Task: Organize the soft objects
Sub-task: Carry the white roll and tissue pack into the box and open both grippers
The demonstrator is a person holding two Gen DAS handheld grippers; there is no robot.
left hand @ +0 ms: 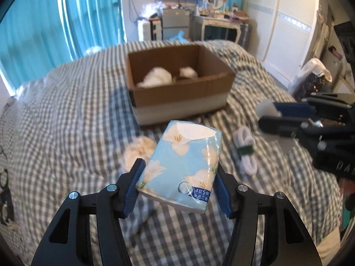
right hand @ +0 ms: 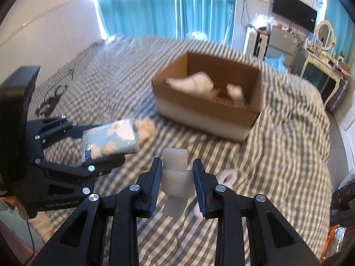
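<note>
My left gripper is shut on a light-blue tissue pack with white flowers and holds it above the checked bed. The pack also shows in the right wrist view. My right gripper is shut on a pale translucent soft block; in the left wrist view it holds the block at the right. An open cardboard box with white soft items stands ahead on the bed, also seen in the right wrist view. A cream pompom lies under the pack.
A coiled white cable with a green tie lies on the bedspread between the grippers. Turquoise curtains, a dressing table and a white wardrobe stand beyond the bed.
</note>
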